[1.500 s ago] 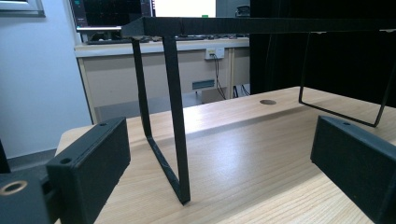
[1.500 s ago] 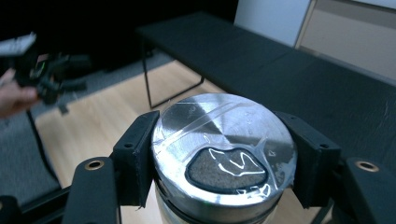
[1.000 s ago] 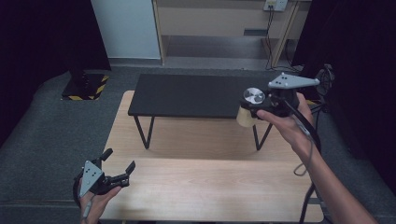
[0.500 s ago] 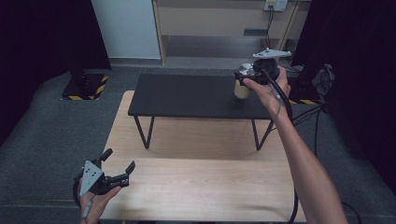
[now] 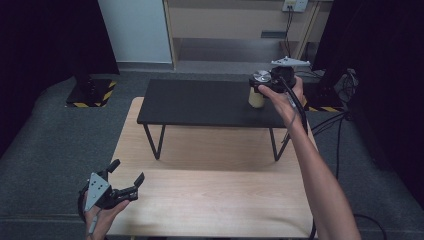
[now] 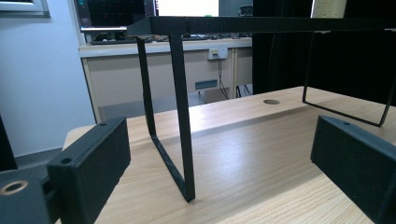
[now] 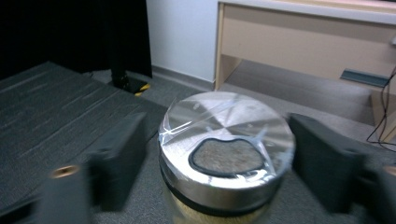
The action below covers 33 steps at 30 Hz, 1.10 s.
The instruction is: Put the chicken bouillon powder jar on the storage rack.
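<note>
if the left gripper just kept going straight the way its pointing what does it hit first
Probably the near leg of the black bench, which stands on the wooden table almost dead centre between the open jaws of the left gripper. Depth is hard to judge, so it might slip just beside it.

My wooden worktop (image 5: 210,200) fills the lower centre; a black stand (image 5: 200,102) sits on its far half, a jar (image 5: 256,95) at its right end.
</note>
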Available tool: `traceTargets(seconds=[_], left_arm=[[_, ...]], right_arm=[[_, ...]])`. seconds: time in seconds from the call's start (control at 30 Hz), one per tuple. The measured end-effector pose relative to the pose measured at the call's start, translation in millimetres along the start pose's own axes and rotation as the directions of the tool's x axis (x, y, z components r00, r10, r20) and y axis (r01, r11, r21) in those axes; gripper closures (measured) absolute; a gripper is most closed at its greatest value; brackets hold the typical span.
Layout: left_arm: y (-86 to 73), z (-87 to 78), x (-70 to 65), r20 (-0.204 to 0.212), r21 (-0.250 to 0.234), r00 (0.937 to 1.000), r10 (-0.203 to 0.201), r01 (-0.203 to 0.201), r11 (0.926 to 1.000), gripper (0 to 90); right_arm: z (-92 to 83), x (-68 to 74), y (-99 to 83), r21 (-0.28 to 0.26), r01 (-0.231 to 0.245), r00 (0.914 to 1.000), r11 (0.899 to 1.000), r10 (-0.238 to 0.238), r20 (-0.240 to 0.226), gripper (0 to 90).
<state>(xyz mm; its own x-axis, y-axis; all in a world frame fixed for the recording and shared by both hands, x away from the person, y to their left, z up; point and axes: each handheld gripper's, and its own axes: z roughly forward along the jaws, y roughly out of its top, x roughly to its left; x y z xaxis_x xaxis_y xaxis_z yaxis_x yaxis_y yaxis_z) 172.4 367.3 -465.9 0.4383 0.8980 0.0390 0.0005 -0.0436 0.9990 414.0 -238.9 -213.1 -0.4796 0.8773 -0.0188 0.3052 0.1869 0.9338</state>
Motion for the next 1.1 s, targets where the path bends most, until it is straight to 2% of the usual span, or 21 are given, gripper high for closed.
traceTargets(seconds=[0.03, 0.07, 0.1, 0.13, 0.17, 0.23, 0.33, 0.4, 0.43, 0.47, 0.5, 0.7, 0.9, 1.1], left_arm=[[0.0, 0.2, 0.1, 0.0, 0.002, 1.0, 0.0, 0.0, 1.0, 3.9], [0.0, 0.5, 0.1, 0.001, 0.003, 1.0, 0.0, 0.0, 1.0, 3.9], [0.0, 0.6, -0.1, 0.002, 0.002, 1.0, 0.0, 0.0, 1.0, 3.9], [0.1, 0.8, -0.5, 0.005, 0.0, 1.0, 0.001, -0.001, 1.0, 3.9], [0.1, 0.8, -0.5, 0.005, 0.0, 1.0, 0.001, -0.001, 1.0, 3.9], [0.5, 1.1, -1.1, 0.007, 0.002, 1.0, 0.003, -0.003, 1.0, 3.9], [0.7, 2.5, -1.6, 0.016, 0.007, 0.9998, 0.008, -0.008, 0.9999, 3.9], [0.9, 3.5, -2.1, 0.023, 0.01, 0.9997, 0.011, -0.011, 0.9999, 3.9], [1.1, 3.8, -2.3, 0.027, 0.011, 0.9995, 0.013, -0.013, 0.9998, 3.9], [1.2, 4.1, -2.6, 0.03, 0.011, 0.9994, 0.015, -0.015, 0.9998, 3.9], [1.3, 4.1, -2.9, 0.031, 0.01, 0.9994, 0.017, -0.017, 0.9998, 3.9], [0.9, 2.7, -2.6, 0.023, 0.007, 0.9996, 0.014, -0.014, 0.9999, 3.9], [1.1, 3.1, -3.0, 0.012, 0.012, 0.9998, 0.015, -0.015, 0.9998, 3.9], [-0.1, 2.0, -2.6, 0.01, 0.013, 0.9999, 0.013, -0.013, 0.9998, 3.9]], right_arm=[[-9.0, -2.3, -1.6, -0.028, -0.019, 0.9997, 0.999, 0.019, -0.015, 14.4], [-9.0, -2.3, -1.6, -0.028, -0.019, 0.9997, 0.999, 0.019, -0.015, 14.4], [-21.8, -2.1, -1.6, -0.052, -0.013, 0.9998, 0.999, 0.012, -0.017, 11.0], [-29.5, -2.9, -1.6, -0.062, -0.013, 0.9996, 0.998, 0.012, -0.025, 9.8], [-29.5, -2.9, -1.6, -0.062, -0.013, 0.9996, 0.998, 0.012, -0.025, 9.8], [-46.7, -2.1, -1.7, -0.076, -0.022, 0.9992, 0.997, 0.019, -0.034, 7.7], [-76.6, -1.0, -1.4, -0.084, 0.009, 0.9977, 0.996, -0.015, -0.066, 7.5], [-97.9, 2.0, -3.4, -0.094, 0.036, 0.9966, 0.995, -0.042, -0.07, 7.5], [-108.1, 2.9, -5.3, -0.1, 0.039, 0.9962, 0.994, -0.047, -0.073, 7.5], [-128.4, 5.8, -11.6, -0.118, 0.039, 0.9967, 0.992, -0.047, -0.067, 7.5], [-128.4, 5.8, -11.6, -0.118, 0.039, 0.9967, 0.992, -0.047, -0.067, 7.5], [-177.6, 5.3, -35.7, -0.133, 0.052, 0.9953, 0.99, -0.062, -0.074, 7.6], [-202.2, 0.3, -50.6, -0.121, 0.07, 0.9955, 0.99, -0.077, -0.055, 7.6], [-203.9, -3.7, -55.8, -0.118, 0.066, 0.9959, 0.991, -0.073, -0.053, 8.1]])
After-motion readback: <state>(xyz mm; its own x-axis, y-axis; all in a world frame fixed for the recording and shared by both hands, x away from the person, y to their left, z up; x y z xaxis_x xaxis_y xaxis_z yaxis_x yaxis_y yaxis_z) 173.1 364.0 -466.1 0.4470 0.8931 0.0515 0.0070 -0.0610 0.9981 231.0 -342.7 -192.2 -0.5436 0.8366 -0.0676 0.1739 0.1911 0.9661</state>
